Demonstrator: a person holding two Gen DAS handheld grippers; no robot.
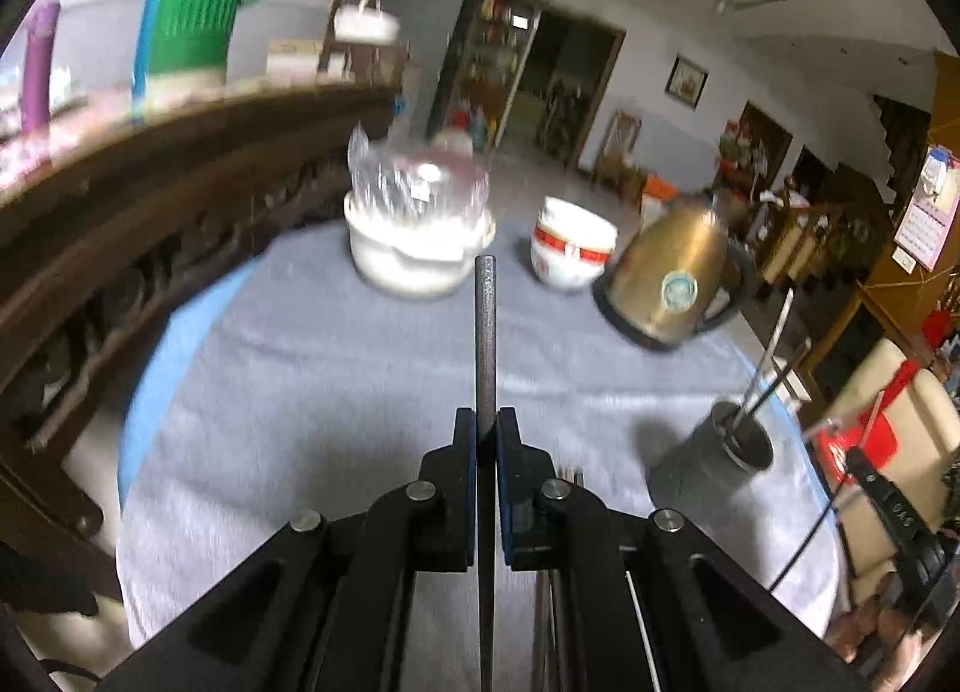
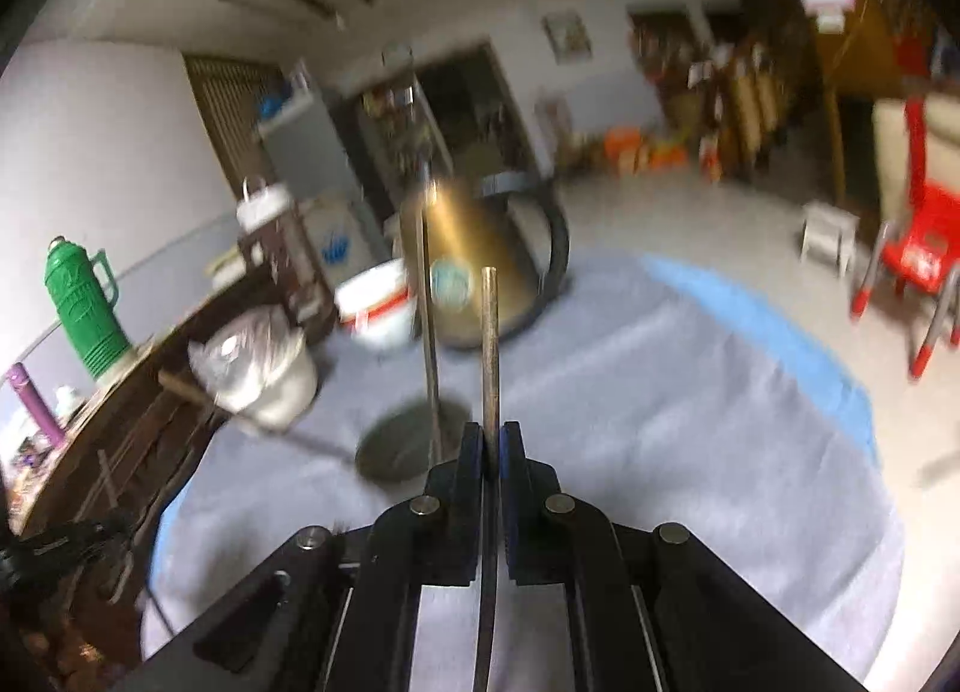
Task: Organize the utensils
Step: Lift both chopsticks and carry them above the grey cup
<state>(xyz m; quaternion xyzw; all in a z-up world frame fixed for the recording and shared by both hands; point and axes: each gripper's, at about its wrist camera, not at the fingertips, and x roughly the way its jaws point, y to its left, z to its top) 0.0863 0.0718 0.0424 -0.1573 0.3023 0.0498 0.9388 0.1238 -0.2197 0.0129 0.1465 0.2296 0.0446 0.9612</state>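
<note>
1. Right now the grey tablecloth (image 1: 336,392) is the biggest thing in front of me, and I place everything from the dark utensil holder (image 1: 714,461) standing on it.
2. Beyond the holder stand a gold kettle (image 1: 672,272), a red-banded white bowl (image 1: 570,251) and a white pot with a plastic bag over it (image 1: 414,236); none of them belongs to this step.
3. Two thin utensils (image 1: 774,362) already stand in the holder, leaning outward, so I judge the job is partly done.
4. My left gripper (image 1: 486,428) is clenched on a dark rod-like utensil (image 1: 485,332), held left of the holder and well apart from it.
5. My right gripper (image 2: 492,440) is clenched on a second slim metal utensil (image 2: 489,356), just right of the holder's mouth (image 2: 408,440) and nearer to it.
6. Next, I think, the right utensil needs tipping end-down over the opening and lowering beside the upright one (image 2: 429,332) there, then letting go; the left follows.
7. Both views are motion-blurred. Each held utensil's lower end runs under the gripper body, so I cannot tell chopstick from handle, nor see inside the holder.
</note>
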